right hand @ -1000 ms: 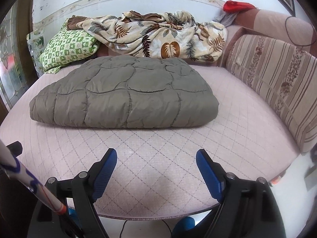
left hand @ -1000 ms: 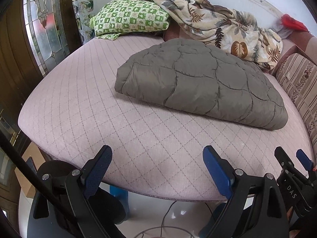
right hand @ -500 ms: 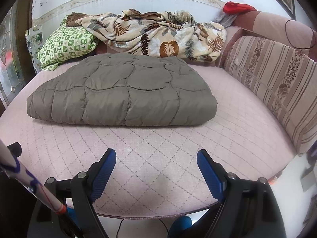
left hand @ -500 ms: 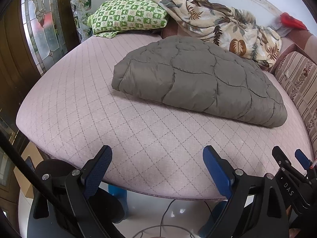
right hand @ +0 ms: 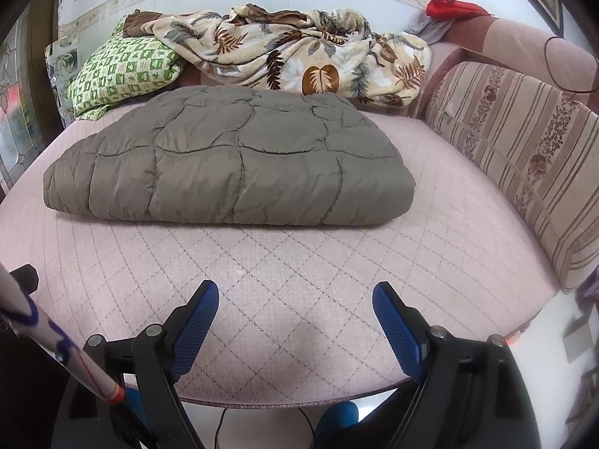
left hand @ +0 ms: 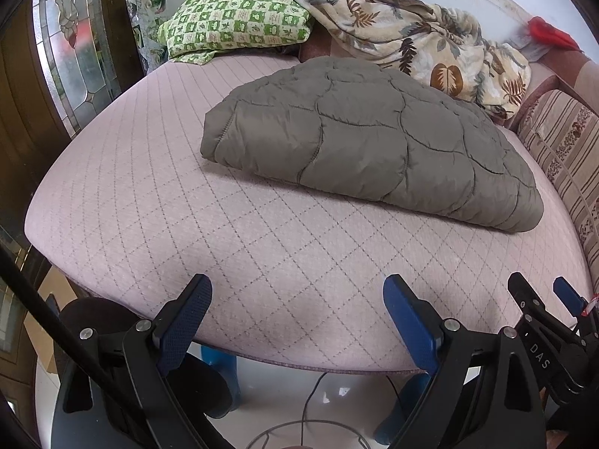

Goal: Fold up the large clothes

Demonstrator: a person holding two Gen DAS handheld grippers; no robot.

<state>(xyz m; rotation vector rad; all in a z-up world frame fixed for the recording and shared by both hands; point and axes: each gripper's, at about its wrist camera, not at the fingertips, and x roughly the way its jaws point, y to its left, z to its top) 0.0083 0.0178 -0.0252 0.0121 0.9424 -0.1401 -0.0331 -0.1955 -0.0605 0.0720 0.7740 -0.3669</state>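
Observation:
A grey-brown quilted garment [left hand: 367,142] lies folded into a thick flat bundle on the pink quilted mattress [left hand: 149,194]; it also shows in the right wrist view [right hand: 232,164]. My left gripper [left hand: 295,321] is open and empty above the mattress's near edge, well short of the bundle. My right gripper [right hand: 295,321] is open and empty, also at the near edge, in front of the bundle. The right gripper's fingers [left hand: 531,299] show at the right of the left wrist view.
A green checked pillow [right hand: 119,71] and a leaf-print blanket [right hand: 299,52] are piled at the back. A striped cushion [right hand: 524,149] lines the right side. A stained-glass door [left hand: 67,48] stands at the left. Floor and cables lie below the mattress edge.
Both grippers have moved slightly toward the bed and higher, so the folded bundle sits a little larger in both views. The bundle itself has not moved.

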